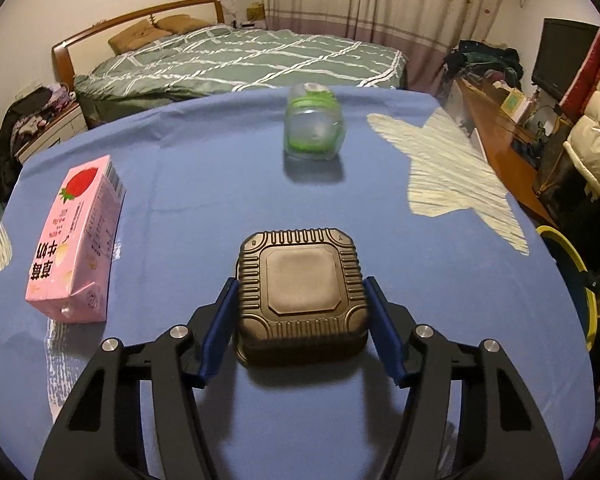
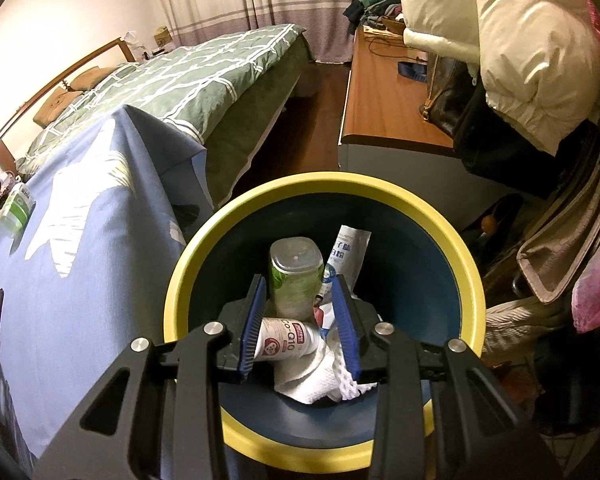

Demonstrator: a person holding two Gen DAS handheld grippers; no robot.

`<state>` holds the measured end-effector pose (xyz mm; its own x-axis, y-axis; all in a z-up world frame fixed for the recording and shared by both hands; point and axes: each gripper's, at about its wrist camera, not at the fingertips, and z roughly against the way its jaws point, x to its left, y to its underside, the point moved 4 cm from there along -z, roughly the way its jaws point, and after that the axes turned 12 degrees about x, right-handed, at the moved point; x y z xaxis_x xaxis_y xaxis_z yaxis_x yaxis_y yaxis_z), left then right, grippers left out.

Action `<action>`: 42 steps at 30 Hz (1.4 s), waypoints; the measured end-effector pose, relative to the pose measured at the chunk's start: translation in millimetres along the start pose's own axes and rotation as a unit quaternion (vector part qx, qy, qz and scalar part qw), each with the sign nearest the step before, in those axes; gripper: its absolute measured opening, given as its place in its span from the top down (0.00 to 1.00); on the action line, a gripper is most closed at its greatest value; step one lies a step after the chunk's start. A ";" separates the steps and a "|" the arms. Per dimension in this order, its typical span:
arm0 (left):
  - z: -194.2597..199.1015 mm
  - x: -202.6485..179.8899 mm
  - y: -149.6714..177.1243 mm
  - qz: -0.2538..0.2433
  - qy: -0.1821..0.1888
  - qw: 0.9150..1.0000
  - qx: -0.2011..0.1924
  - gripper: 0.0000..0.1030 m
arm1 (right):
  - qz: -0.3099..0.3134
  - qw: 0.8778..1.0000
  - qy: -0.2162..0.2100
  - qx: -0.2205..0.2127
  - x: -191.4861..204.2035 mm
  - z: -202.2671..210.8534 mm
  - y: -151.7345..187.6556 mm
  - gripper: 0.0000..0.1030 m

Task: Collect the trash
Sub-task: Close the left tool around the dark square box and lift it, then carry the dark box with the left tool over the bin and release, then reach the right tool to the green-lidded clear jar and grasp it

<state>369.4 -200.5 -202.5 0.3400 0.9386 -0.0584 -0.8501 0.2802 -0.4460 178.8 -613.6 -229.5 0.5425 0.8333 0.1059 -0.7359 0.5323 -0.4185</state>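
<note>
Blue-padded fingers (image 1: 220, 332) of the left gripper (image 1: 302, 300) stand one on each side of a squat black ribbed plastic container (image 1: 303, 296), which sits upside down on the blue tablecloth (image 1: 204, 184). Its near half lies between the pads, while its far half reaches out beyond the fingertips. Both pads appear to touch its side walls, so I judge that the jaws are pinching it, though how firmly is not plain. It is nearly square, with no real long axis; the fingers meet two opposite flat sides squarely, so a lift needs no turn of the wrist.

Well apart on the same cloth lie two more pieces of trash: a pink strawberry-milk carton (image 1: 76, 240), flat on its side to the left, long axis running away from the camera, and a clear plastic bottle with a green label (image 1: 314, 124), blurred, straight ahead near the far edge. Only the left gripper is near them.

Over at the right gripper (image 2: 300, 312), the fingers (image 2: 346, 320) are parted and hang above the yellow-rimmed dark blue bin (image 2: 476, 280) beside the table, gripping nothing. Below them in the bin lie a white Co-Q10 bottle (image 2: 288, 338), a clear green-labelled bottle (image 2: 296, 280), a white printed wrapper (image 2: 346, 252) and crumpled white tissue (image 2: 312, 376). From the container, the bin lies off the table's right edge.
</note>
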 end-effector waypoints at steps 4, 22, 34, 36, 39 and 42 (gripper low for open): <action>18.6 -20.0 -2.4 -0.022 0.008 1.000 -0.019 0.41 | -0.003 1.000 0.000 -0.005 -0.3 2.8 3.6 0.68; 15.3 -277.4 -9.1 -0.222 0.132 0.966 0.017 0.41 | -0.028 0.999 0.017 -0.013 -68.7 27.9 29.4 0.68; -32.2 -362.9 4.9 -0.260 0.138 0.953 0.073 0.30 | -0.044 0.998 0.030 -0.019 -103.3 40.0 37.0 0.66; -24.9 -357.4 4.3 -0.256 0.136 0.955 0.058 0.15 | -0.044 0.998 0.030 -0.021 -105.0 40.6 36.1 0.66; -7.4 -336.2 2.2 -0.254 0.129 0.958 0.038 0.13 | -0.042 0.998 0.029 -0.023 -102.5 41.9 35.4 0.66; 13.2 -303.7 0.1 -0.236 0.136 0.962 0.021 0.12 | -0.035 0.999 0.027 -0.026 -92.2 44.1 33.8 0.66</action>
<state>260.7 -482.9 -173.0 0.7796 0.6193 -0.0931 -0.5893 0.6752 -0.4437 86.0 -665.9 -213.7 0.6136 0.7846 0.0886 -0.6746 0.5792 -0.4576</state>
